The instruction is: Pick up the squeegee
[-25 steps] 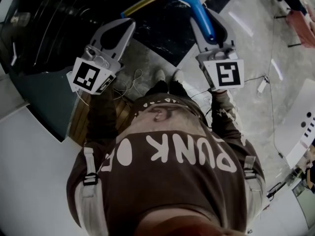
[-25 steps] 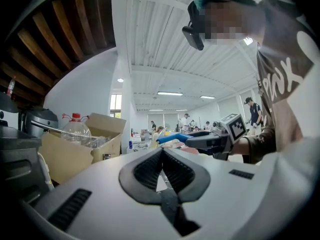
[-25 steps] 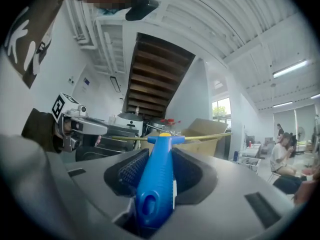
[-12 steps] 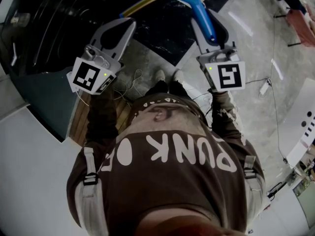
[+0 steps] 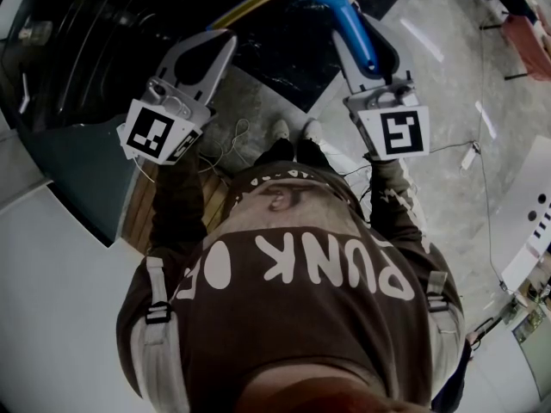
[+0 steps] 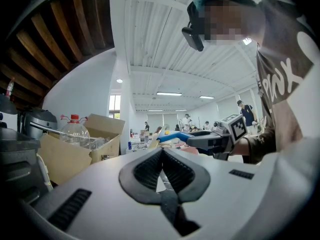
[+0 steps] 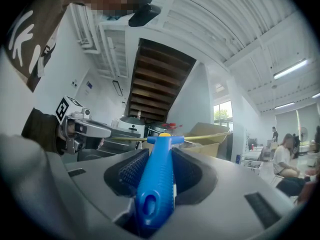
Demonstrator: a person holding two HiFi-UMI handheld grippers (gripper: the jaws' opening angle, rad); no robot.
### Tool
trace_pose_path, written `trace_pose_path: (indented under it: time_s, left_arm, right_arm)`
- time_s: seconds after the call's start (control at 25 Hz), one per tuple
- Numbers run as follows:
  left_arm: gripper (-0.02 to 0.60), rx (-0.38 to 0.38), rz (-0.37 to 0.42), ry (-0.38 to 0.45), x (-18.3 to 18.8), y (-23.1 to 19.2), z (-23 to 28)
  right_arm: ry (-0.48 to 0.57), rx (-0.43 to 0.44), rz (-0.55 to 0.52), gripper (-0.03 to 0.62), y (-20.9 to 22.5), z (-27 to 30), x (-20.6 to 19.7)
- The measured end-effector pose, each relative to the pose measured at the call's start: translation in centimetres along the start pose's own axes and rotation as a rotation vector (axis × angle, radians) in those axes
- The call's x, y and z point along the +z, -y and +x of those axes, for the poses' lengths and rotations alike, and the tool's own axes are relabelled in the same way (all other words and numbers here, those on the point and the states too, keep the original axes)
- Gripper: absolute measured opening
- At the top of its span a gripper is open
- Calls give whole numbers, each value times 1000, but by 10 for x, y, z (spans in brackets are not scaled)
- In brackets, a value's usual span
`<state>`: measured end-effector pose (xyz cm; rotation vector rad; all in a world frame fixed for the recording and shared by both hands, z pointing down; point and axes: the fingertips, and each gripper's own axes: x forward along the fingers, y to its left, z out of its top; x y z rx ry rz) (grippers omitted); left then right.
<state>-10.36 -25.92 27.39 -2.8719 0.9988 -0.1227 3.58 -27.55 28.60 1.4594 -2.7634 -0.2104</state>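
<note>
Right gripper view: your R gripper (image 7: 161,151) is clamped on the blue squeegee (image 7: 156,184) handle, yellow-edged blade out front, held up before you. L gripper (image 6: 162,153) jaws are together, nothing btw them.

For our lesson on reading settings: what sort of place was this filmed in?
Probably a large open-plan workshop or lab hall: a white ribbed ceiling with long strip lights, people seated in the distance, and an open brown cardboard box.
</note>
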Motion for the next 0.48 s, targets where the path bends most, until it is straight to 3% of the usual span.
trace_pose_path:
  time_s: [0.48]
  left_arm:
    - [3,-4,4,1,3,4,0]
  right_arm:
    - [6,-1,8,155,2,-4,2]
